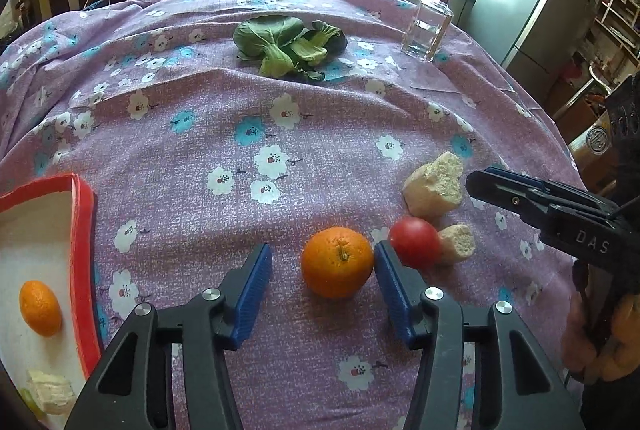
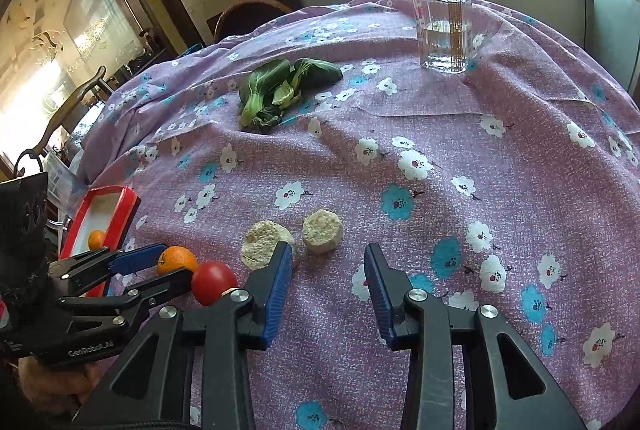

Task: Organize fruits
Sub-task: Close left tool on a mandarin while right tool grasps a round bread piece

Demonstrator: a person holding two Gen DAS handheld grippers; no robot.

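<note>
An orange [image 1: 337, 262] lies on the purple flowered cloth between the open jaws of my left gripper [image 1: 323, 262]; the right pad touches or nearly touches it. A red tomato [image 1: 414, 241] sits just right of that pad. In the right wrist view the orange [image 2: 177, 259] and tomato [image 2: 213, 282] show at lower left, with the left gripper [image 2: 154, 266] around the orange. A red-rimmed white tray [image 1: 82, 262] at left holds a smaller orange [image 1: 40, 308]. My right gripper [image 2: 327, 272] is open and empty over bare cloth.
Two bread pieces [image 1: 434, 184] [image 1: 458, 244] lie by the tomato. Green leafy vegetables [image 1: 286, 44] and a glass bottle [image 1: 428, 26] stand farther back. The tray also holds a pale chunk [image 1: 52, 390]. Chairs and a fridge surround the table.
</note>
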